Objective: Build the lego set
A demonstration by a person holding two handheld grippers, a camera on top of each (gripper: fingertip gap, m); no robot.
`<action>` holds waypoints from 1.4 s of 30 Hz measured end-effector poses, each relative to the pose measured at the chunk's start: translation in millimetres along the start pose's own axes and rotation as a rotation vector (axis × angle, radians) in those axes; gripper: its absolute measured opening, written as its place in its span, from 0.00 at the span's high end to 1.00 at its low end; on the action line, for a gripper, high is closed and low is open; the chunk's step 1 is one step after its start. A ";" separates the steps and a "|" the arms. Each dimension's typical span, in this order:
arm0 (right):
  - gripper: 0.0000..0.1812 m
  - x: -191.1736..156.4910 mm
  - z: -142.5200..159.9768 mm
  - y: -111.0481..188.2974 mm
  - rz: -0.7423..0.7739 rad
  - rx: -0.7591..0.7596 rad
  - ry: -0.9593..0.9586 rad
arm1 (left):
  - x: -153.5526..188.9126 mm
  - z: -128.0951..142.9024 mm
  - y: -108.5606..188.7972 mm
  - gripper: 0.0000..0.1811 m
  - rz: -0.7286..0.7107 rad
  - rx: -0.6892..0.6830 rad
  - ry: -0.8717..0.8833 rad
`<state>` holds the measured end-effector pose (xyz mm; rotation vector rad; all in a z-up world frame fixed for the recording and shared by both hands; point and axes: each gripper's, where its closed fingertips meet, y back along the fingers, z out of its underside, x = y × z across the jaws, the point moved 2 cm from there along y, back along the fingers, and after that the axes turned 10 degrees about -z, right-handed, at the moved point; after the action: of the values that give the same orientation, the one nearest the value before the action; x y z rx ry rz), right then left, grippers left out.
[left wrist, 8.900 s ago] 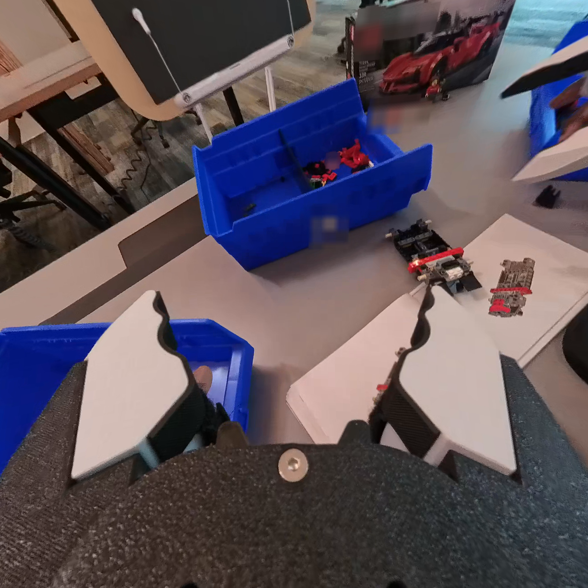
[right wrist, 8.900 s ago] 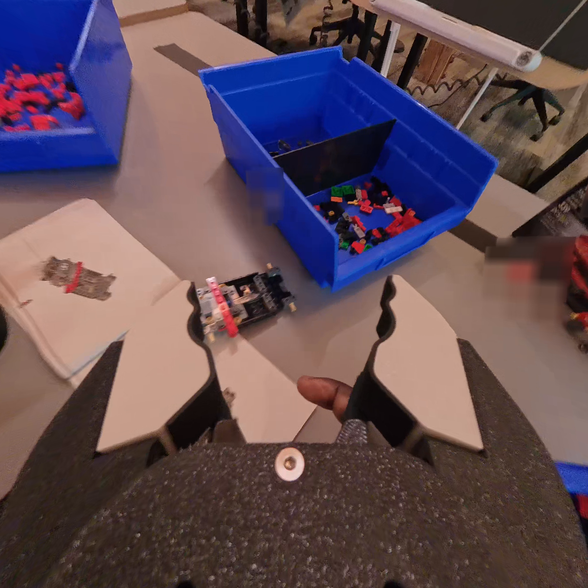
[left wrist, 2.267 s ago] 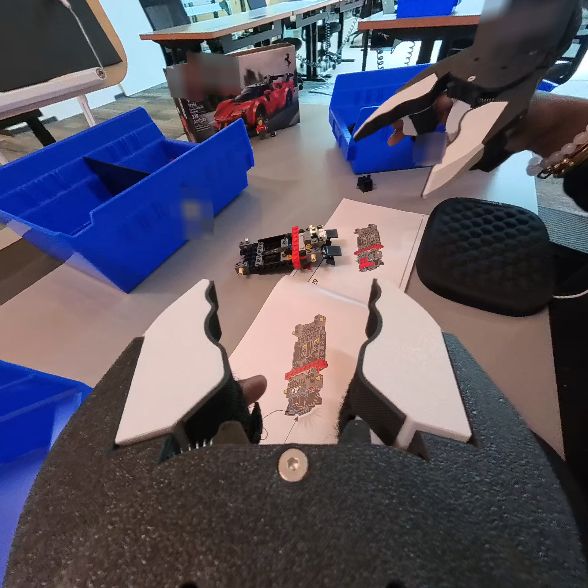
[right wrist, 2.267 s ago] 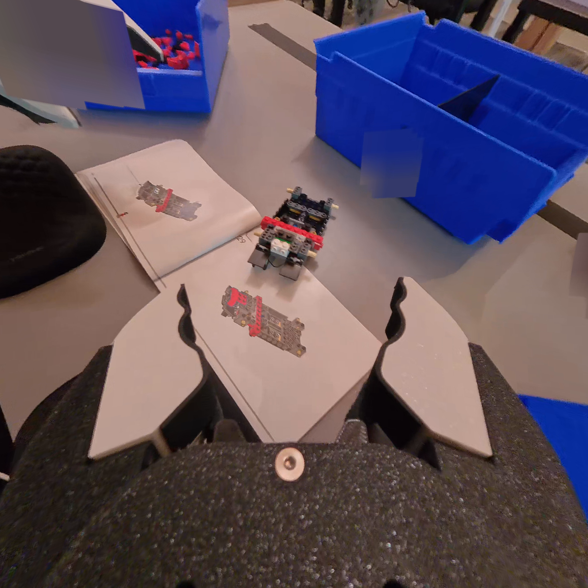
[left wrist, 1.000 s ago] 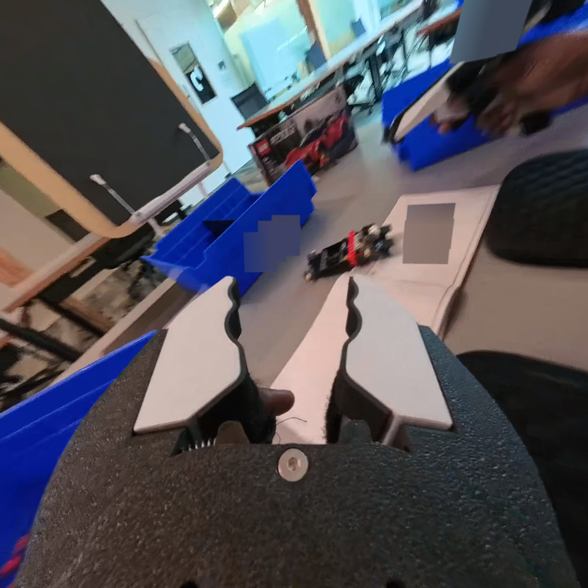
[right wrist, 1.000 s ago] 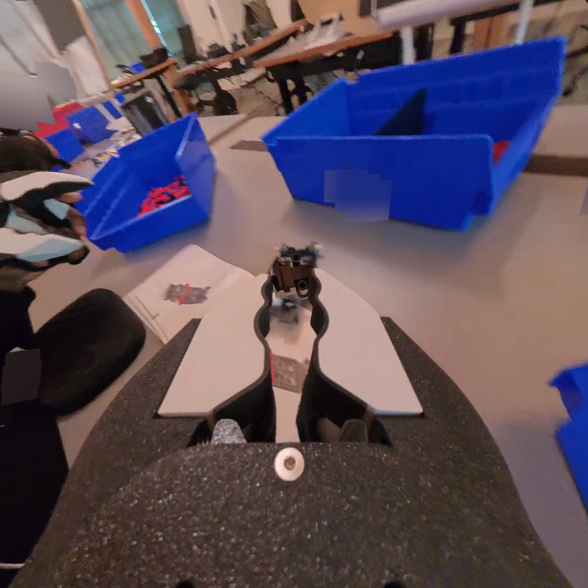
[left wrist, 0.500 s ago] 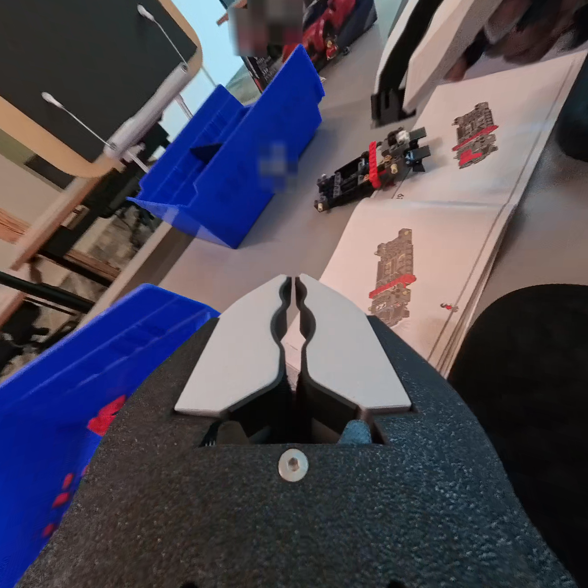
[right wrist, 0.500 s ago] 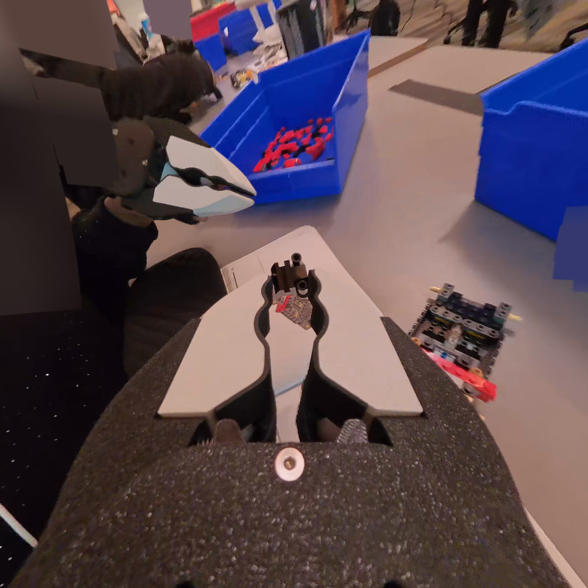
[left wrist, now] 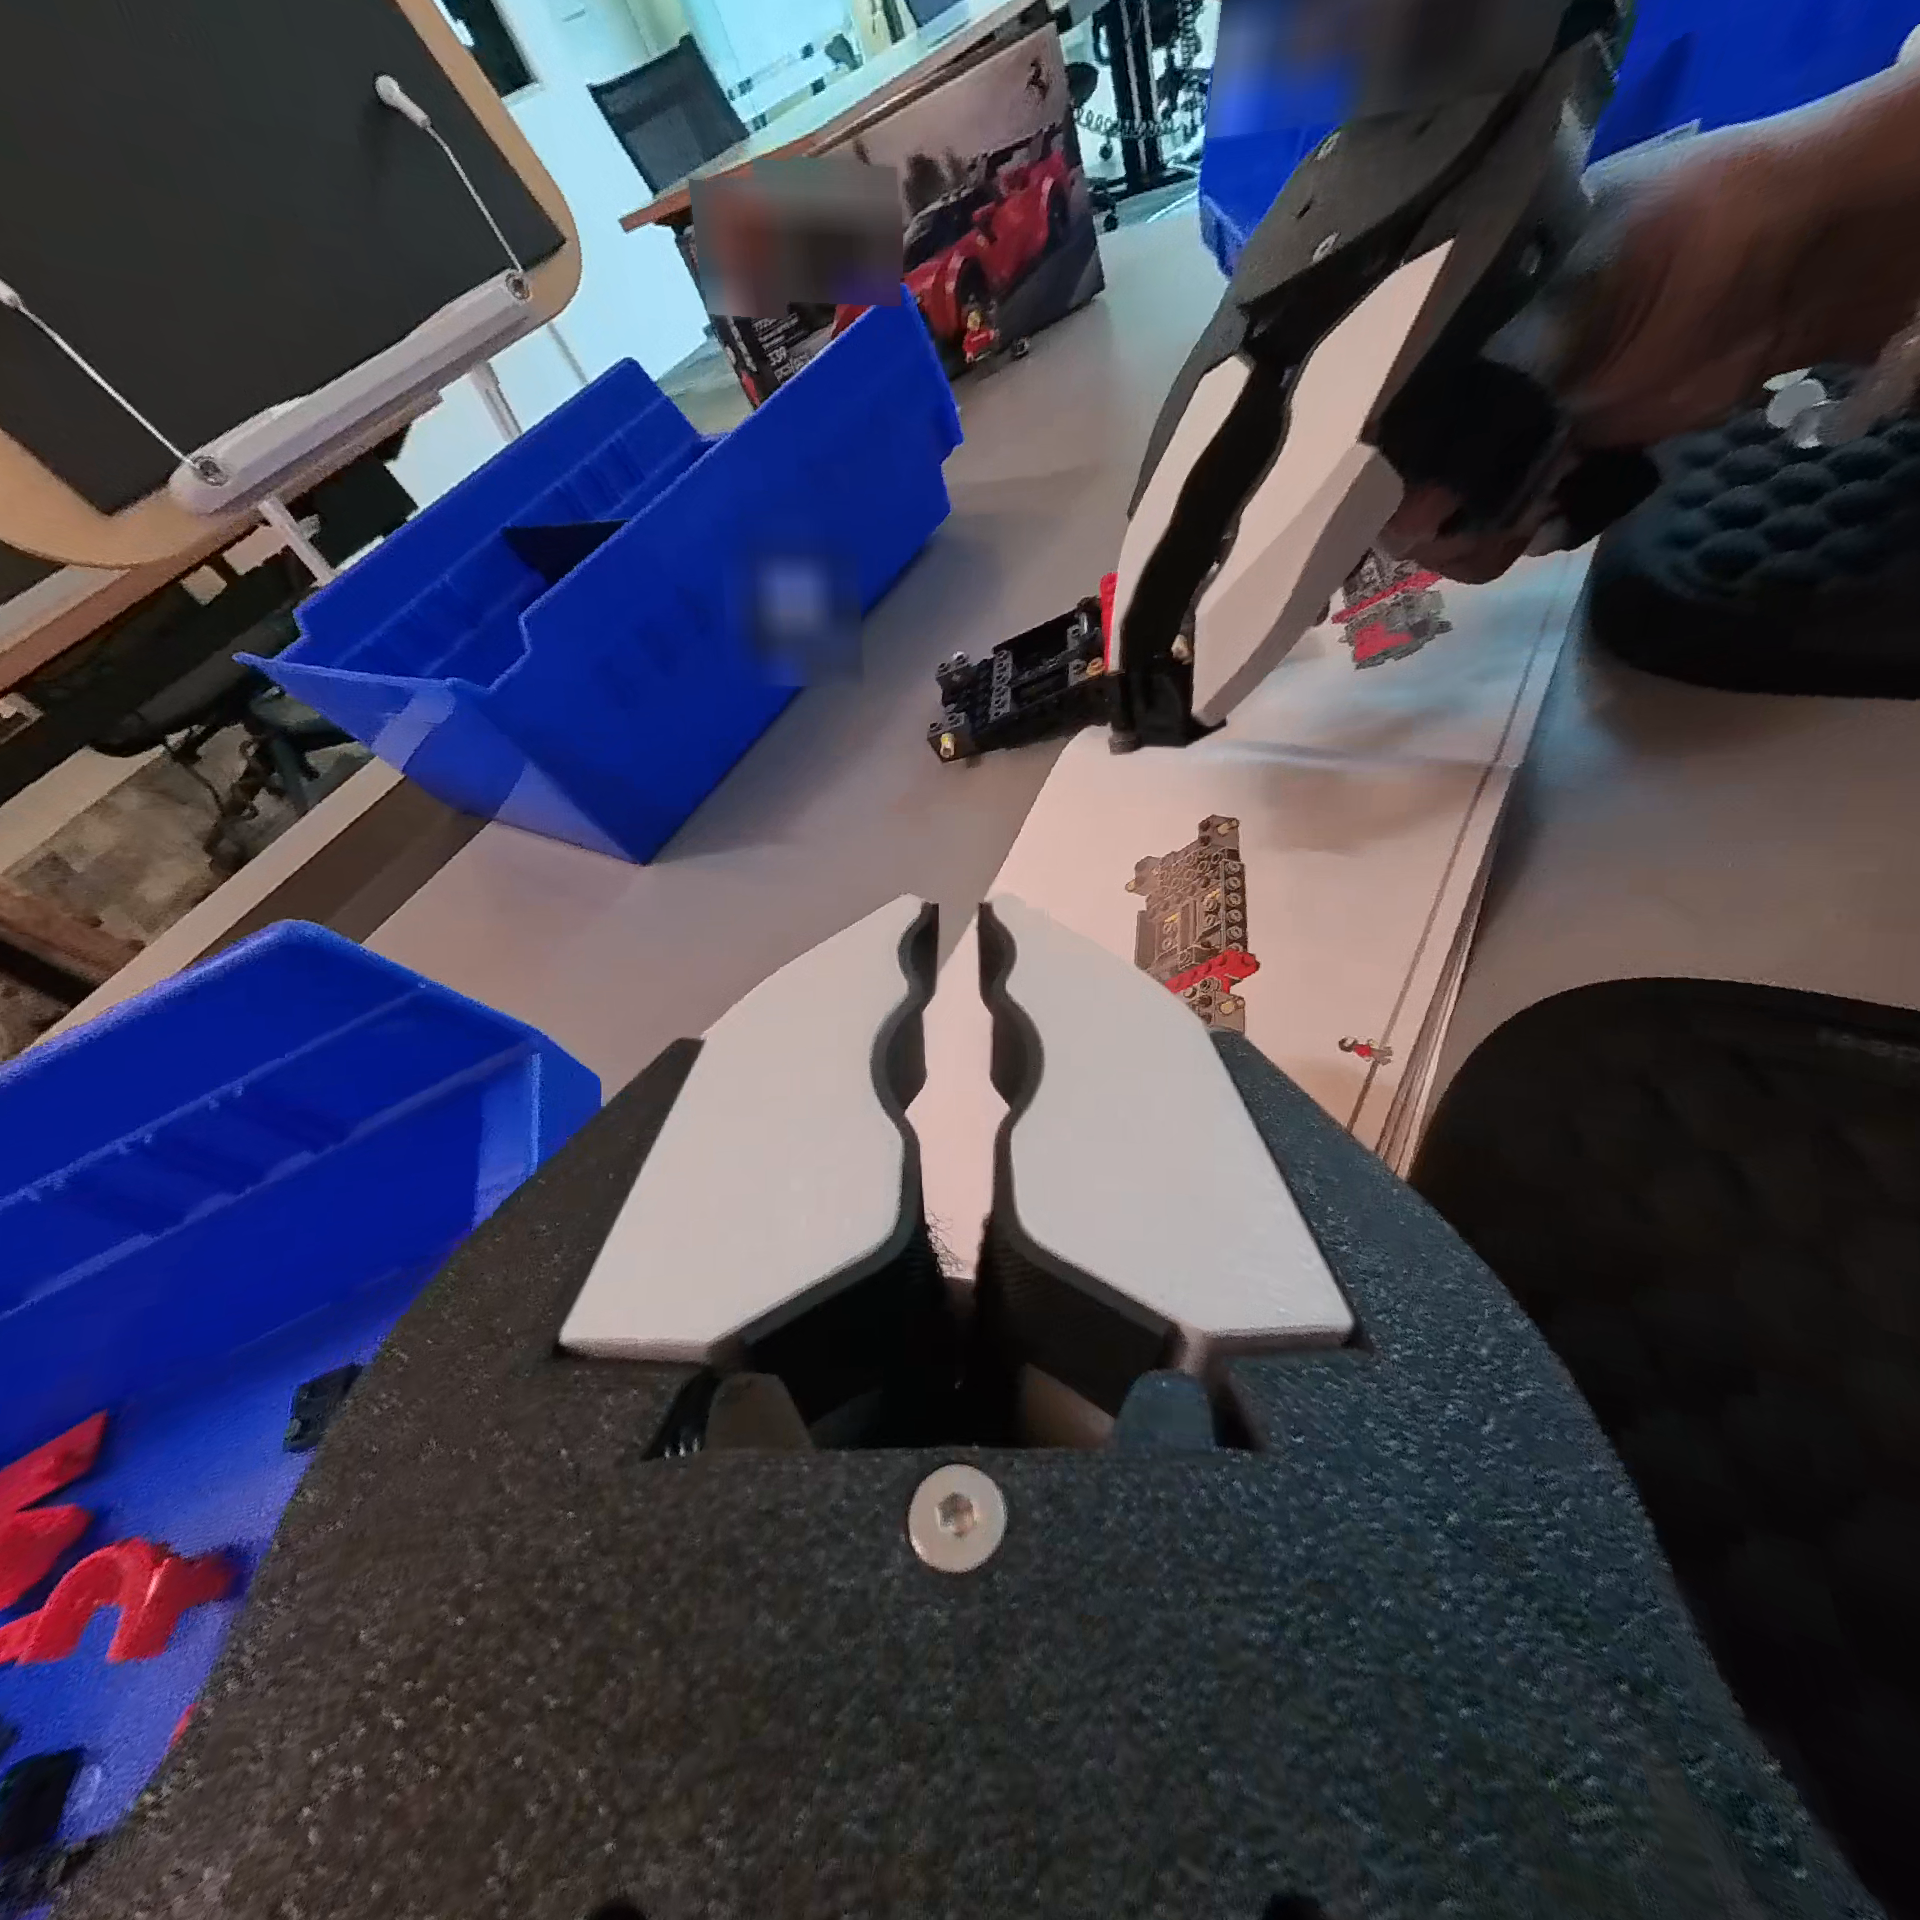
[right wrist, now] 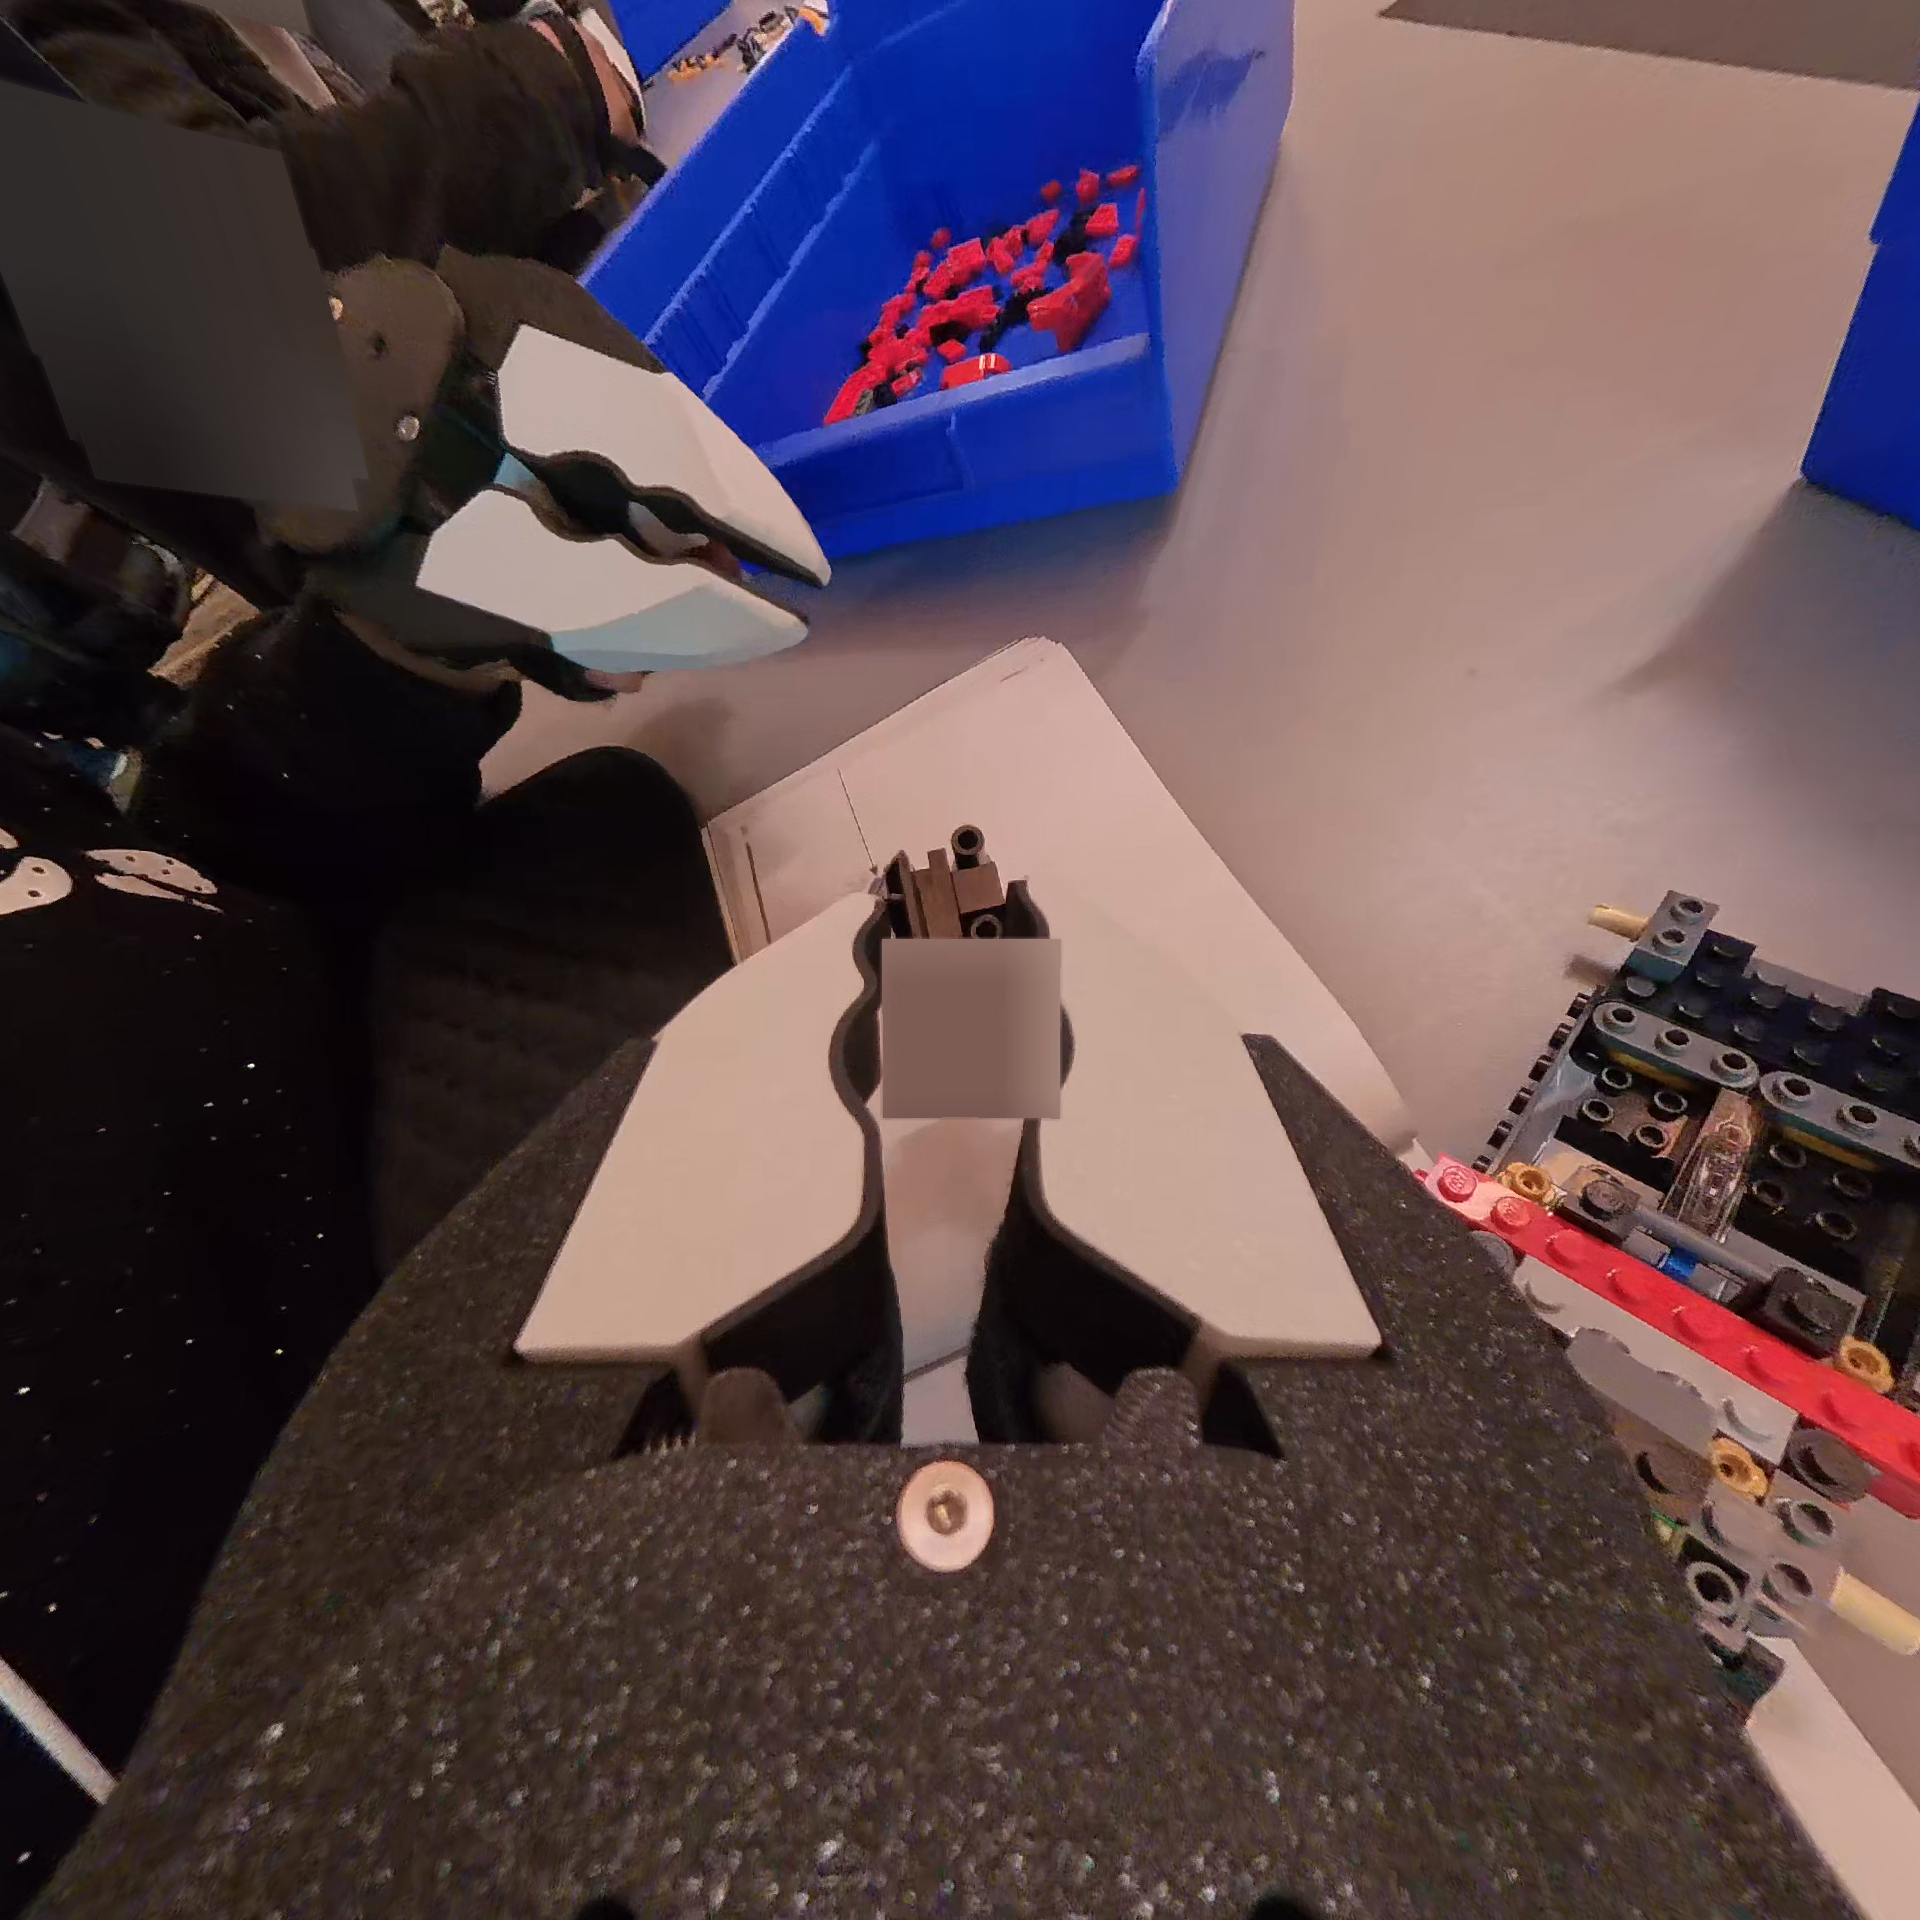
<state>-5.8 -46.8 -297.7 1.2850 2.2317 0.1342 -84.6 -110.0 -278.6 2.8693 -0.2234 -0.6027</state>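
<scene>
The right gripper [right wrist: 951, 914] pinches a small black lego piece [right wrist: 956, 883] beside the half-built black and red lego car base [right wrist: 1725, 1174] (only the bottom is made). The left gripper [left wrist: 958, 920] is nearly closed and empty. Many red bricks [right wrist: 987, 291] wait.

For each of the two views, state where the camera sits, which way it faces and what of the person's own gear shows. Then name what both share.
Left wrist view: sits on the left hand-held gripper, nearly shut and empty, facing across the instruction booklet toward the divided blue bin.
Right wrist view: sits on the right hand-held gripper, shut on a small black piece, facing the blue bin of red pieces.
Shared: booklet, partly built car, each other's gripper.
</scene>
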 end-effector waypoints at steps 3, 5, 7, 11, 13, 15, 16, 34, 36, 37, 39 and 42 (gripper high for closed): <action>0.89 0.3 2.5 -1.6 0.006 -0.015 0.016 | -2.9 4.7 -2.2 0.95 -0.015 -0.024 0.021; 0.89 0.4 3.9 -3.0 0.008 -0.026 0.028 | -3.7 5.7 -2.7 0.95 -0.013 -0.021 0.044; 0.89 -0.8 3.4 -4.1 0.001 -0.023 0.043 | -2.5 4.7 -2.4 0.95 0.002 -0.010 0.066; 0.89 -2.4 -2.3 -3.4 -0.014 0.030 0.039 | 1.5 0.9 -2.9 0.91 0.033 0.007 0.088; 0.89 -4.4 -6.5 -1.8 -0.035 0.074 0.016 | 8.6 -5.0 -3.7 0.87 0.076 0.030 0.107; 0.89 -8.4 -10.8 -0.2 -0.072 0.121 -0.011 | 18.8 -14.1 -4.7 0.83 0.136 0.062 0.131; 0.89 -10.8 -12.9 0.6 -0.094 0.144 -0.026 | 23.9 -18.5 -5.5 0.82 0.163 0.073 0.137; 0.88 -75.8 -34.7 15.1 -0.290 0.153 0.643 | 64.0 -64.5 7.7 0.83 0.407 0.292 0.045; 0.89 -76.9 -32.2 12.9 -0.303 0.144 0.633 | 62.4 -63.0 4.9 0.83 0.365 0.289 0.021; 0.89 -76.5 -30.6 11.4 -0.302 0.134 0.630 | 61.8 -62.7 4.4 0.83 0.352 0.291 0.013; 0.89 -75.7 -28.6 9.4 -0.300 0.123 0.624 | 62.0 -63.3 5.4 0.84 0.343 0.303 -0.001; 0.89 -76.3 -28.6 8.7 -0.311 0.125 0.607 | 60.5 -63.0 5.2 0.86 0.312 0.313 -0.022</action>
<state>15.8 -99.7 -239.1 1.0284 2.9691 0.3040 -4.4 -116.0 -244.0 3.0231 -0.8187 -0.5814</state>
